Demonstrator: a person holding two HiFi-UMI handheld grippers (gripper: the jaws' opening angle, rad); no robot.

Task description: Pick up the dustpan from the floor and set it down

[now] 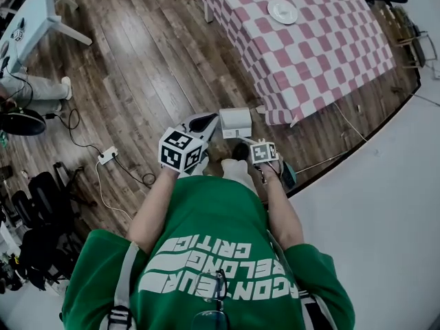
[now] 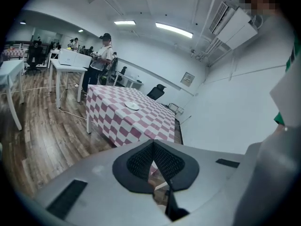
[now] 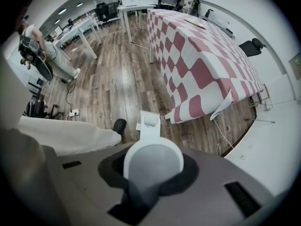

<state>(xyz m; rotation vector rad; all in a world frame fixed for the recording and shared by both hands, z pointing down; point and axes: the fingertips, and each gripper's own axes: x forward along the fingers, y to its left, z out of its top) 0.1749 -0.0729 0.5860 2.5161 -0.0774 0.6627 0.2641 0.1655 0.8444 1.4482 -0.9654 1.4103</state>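
The white dustpan [image 1: 235, 122] shows in the head view just ahead of my feet, near the corner of the checkered tablecloth. In the right gripper view its pan [image 3: 149, 121] lies straight below over the wood floor, and its round handle end [image 3: 153, 160] fills the space between the jaws. My right gripper [image 1: 249, 148] points down and is shut on that handle. I cannot tell whether the pan touches the floor. My left gripper [image 1: 201, 124] hovers beside the dustpan, to its left; its jaws [image 2: 154, 147] meet at the tips with nothing between them.
A table with a red-and-white checkered cloth [image 1: 309, 47] and a white plate [image 1: 282, 10] stands ahead on the right. A power strip [image 1: 107, 155] with cables lies on the floor to the left. My shoe [image 3: 119, 125] is beside the pan. A white wall [image 1: 385, 205] bounds the right.
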